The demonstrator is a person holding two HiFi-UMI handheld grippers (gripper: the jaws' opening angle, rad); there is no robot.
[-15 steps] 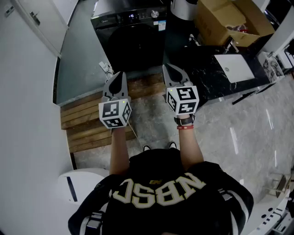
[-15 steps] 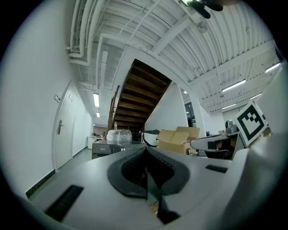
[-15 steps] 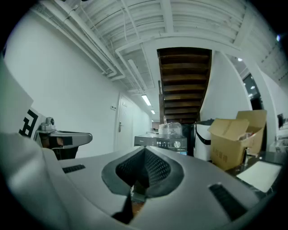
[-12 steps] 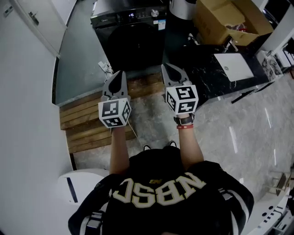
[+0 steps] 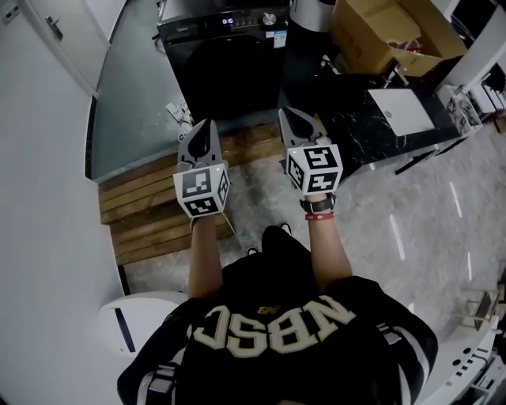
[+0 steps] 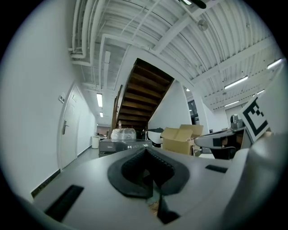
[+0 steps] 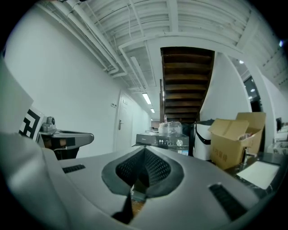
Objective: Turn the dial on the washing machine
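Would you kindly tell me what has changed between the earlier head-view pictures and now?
The person's leg has swung forward between the arms, apparently a step toward the washing machine, which now sits slightly higher in the head view. Nothing was taken hold of or let go. The left gripper and right gripper stay held out side by side, jaws together and empty, well short of the dial.
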